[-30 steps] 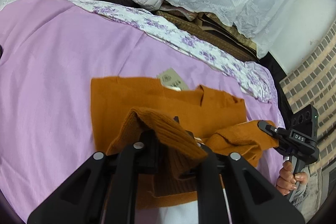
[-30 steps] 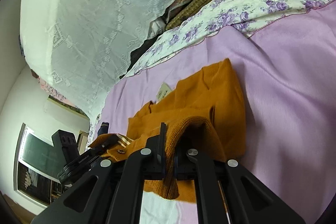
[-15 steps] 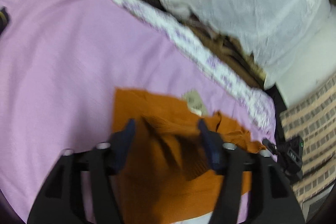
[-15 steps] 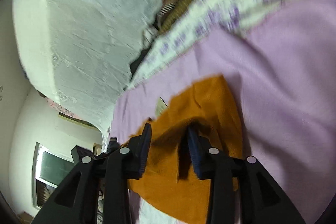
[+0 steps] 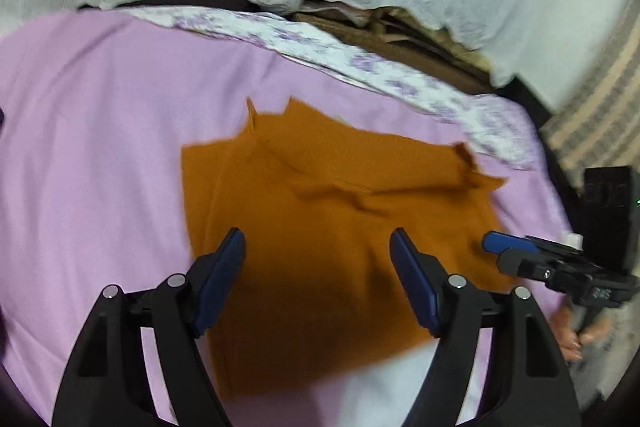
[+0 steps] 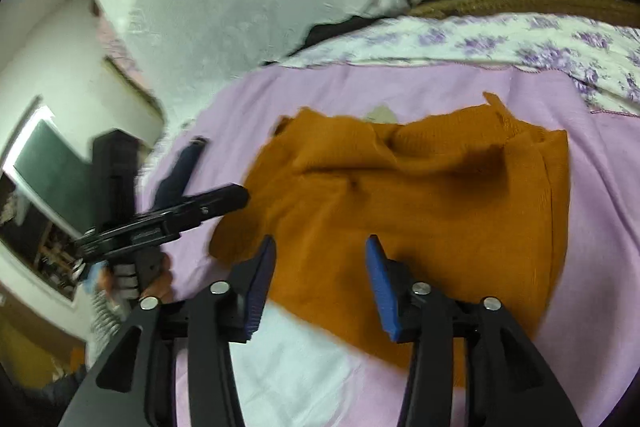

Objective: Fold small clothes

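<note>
Garment: orange knit top (image 5: 340, 227) lying folded on the lilac sheet (image 5: 100, 147); long axis runs 9 to 3 o'clock in the right wrist view; neckline edge and pale tag (image 6: 382, 115) toward 12.
Left gripper (image 5: 318, 255): jaws wide apart, hovering over the knit, gripping nothing.
Right gripper (image 6: 320, 267): jaws opening, knit beneath, nothing pinched.
Backdrop: floral sheet (image 6: 520, 43) at 12 to 2.

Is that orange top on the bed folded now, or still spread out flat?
Folded, at least once. The orange top lies on the pink sheet as a compact block, layered edges showing along one side. Whether more folds remain, I cannot tell.
</note>
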A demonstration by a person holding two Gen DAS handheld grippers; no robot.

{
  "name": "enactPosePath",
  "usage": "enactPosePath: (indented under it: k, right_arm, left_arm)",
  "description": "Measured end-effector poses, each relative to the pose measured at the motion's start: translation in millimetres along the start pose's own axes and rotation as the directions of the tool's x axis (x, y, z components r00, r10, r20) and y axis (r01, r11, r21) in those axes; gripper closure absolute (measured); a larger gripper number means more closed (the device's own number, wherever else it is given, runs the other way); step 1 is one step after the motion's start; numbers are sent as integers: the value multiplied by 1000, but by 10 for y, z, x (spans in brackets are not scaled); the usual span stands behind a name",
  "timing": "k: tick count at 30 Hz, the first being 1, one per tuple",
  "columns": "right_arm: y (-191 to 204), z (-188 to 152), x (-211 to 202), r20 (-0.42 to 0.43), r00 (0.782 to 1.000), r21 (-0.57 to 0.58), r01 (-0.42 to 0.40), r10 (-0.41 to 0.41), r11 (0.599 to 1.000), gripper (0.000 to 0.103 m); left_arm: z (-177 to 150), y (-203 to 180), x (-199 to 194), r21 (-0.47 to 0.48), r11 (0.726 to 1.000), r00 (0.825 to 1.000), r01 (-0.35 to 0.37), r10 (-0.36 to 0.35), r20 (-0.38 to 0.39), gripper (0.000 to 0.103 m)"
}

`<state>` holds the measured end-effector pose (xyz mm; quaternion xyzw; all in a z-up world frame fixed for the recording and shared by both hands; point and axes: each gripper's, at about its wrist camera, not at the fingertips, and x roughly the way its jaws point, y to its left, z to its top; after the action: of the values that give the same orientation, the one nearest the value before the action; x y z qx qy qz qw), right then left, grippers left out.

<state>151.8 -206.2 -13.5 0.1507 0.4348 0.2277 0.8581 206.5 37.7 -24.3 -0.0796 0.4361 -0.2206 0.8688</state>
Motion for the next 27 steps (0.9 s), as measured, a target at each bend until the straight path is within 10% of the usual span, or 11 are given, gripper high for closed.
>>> enactPosePath:
  k: [4, 6, 11, 17, 21, 27]
  right_arm:
    - [-425, 344, 256, 54, 975, 144, 207, -217, 968, 56]
    - [-596, 447, 273, 99, 960, 193, 241, -264, 951, 58]
    - [-747, 389, 180, 146, 948, 253, 240, -282, 937, 68]
    - [-340, 360, 90, 211, 939, 125, 249, -271, 960, 54]
    - [-444, 328, 462, 83, 934, 89, 340, -347, 936, 53]
    - [-353, 253, 389, 160, 911, 54, 376, -379, 925, 53]
  left_arm:
    - [232, 30, 365, -38, 986, 987, -162, 161, -26, 31]
    - [291, 118, 519, -55, 942, 944, -331, 330, -20, 29]
    - [217, 472, 501, -179, 949, 965, -261, 258, -37, 19]
    - [262, 124, 264, -101, 982, 984, -161, 167, 60, 19]
    - [222, -86, 600, -7, 951, 951, -310, 310, 4, 9]
    - [126, -43, 630, 0, 927, 926, -376, 376, 22, 4]
